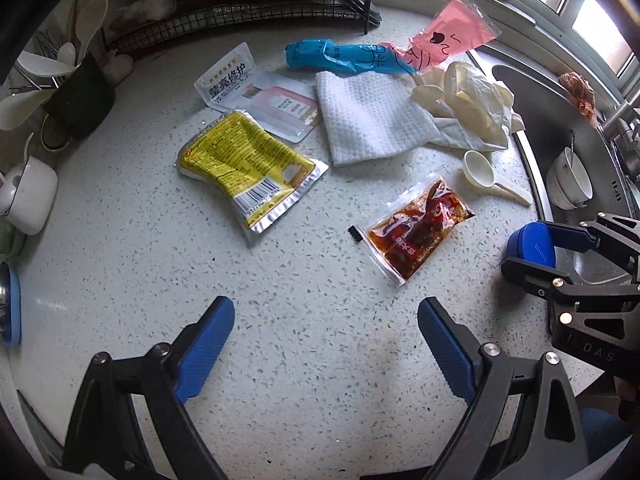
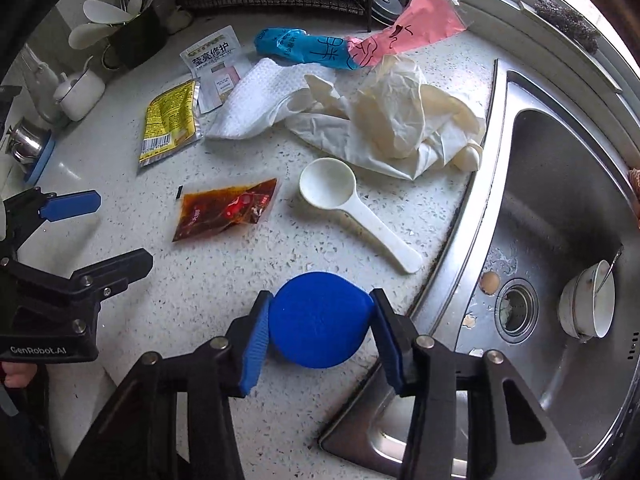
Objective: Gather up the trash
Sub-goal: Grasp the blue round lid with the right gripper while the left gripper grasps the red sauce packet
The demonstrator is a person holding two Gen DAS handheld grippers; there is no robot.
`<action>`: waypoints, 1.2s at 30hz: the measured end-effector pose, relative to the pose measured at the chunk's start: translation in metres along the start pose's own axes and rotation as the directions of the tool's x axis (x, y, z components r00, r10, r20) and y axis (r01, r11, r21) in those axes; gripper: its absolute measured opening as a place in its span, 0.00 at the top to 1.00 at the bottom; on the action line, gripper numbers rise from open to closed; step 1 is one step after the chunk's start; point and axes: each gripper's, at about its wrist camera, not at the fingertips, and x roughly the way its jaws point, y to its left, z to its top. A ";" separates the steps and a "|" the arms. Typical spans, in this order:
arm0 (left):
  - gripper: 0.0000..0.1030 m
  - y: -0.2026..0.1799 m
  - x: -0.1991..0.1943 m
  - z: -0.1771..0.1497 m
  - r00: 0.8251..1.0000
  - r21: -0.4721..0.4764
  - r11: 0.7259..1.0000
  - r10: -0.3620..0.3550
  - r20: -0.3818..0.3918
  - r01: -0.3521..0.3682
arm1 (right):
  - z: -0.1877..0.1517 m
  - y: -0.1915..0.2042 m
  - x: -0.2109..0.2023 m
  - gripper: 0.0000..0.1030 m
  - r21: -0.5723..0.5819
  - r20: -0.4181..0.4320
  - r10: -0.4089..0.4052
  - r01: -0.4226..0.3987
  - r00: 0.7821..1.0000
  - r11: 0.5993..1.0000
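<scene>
Trash lies on a speckled white counter (image 1: 304, 360). A red sauce packet (image 1: 418, 228) (image 2: 226, 208), a yellow foil pouch (image 1: 248, 164) (image 2: 168, 122), a white sachet (image 1: 256, 92), a blue-and-pink plastic bag (image 1: 360, 58) (image 2: 320, 50), a white cloth (image 1: 368, 120) and crumpled cream gloves (image 1: 468, 100) (image 2: 404, 116) are spread out. My left gripper (image 1: 326, 340) is open and empty above the counter, short of the sauce packet. My right gripper (image 2: 320, 320) is shut on a round blue lid (image 2: 318, 318), also seen in the left wrist view (image 1: 530, 246).
A white plastic scoop (image 2: 352, 210) lies by the sink (image 2: 560, 240), which holds a cup (image 2: 588, 306). A wire rack (image 1: 240, 4), utensil holder (image 1: 76, 96) and white jug (image 1: 28, 196) stand at the back and left.
</scene>
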 end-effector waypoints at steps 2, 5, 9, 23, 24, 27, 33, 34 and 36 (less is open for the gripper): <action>0.11 -0.004 -0.004 0.007 1.000 0.023 1.000 -0.017 0.005 0.017 | -0.005 -0.003 -0.008 0.56 0.017 0.017 -0.009 0.008 1.000 1.000; 0.11 -0.016 -0.009 0.017 0.998 0.072 0.996 -0.055 0.008 0.054 | -0.011 -0.012 -0.020 0.56 0.051 0.049 -0.026 0.023 0.998 0.998; 0.11 -0.034 -0.003 0.035 0.996 0.138 0.986 -0.087 -0.013 0.088 | -0.014 -0.027 -0.029 0.56 0.114 0.059 -0.044 0.037 0.997 0.993; 0.22 -0.066 0.041 0.066 0.995 0.228 0.969 -0.078 -0.067 0.091 | -0.013 -0.054 -0.016 0.56 0.231 0.032 -0.079 0.069 0.996 0.971; 0.22 -0.065 0.041 0.067 0.995 0.231 0.969 -0.079 -0.068 0.093 | -0.014 -0.054 -0.016 0.56 0.234 0.032 -0.077 0.067 0.996 0.970; 0.42 -0.068 0.041 0.071 0.996 0.255 0.964 -0.060 -0.059 0.073 | -0.014 -0.055 -0.015 0.56 0.244 0.032 -0.074 0.064 0.997 0.968; 0.76 -0.071 0.036 0.069 0.998 0.236 0.969 -0.063 -0.024 0.067 | -0.016 -0.055 -0.018 0.55 0.259 0.040 -0.063 0.050 0.997 0.965; 0.78 -0.070 0.034 0.066 0.998 0.233 0.970 -0.066 -0.022 0.070 | -0.017 -0.055 -0.019 0.55 0.259 0.041 -0.062 0.050 0.997 0.965; 0.87 -0.071 0.031 0.060 0.996 0.217 0.972 -0.086 -0.020 0.089 | -0.019 -0.055 -0.020 0.55 0.255 0.043 -0.060 0.047 0.997 0.966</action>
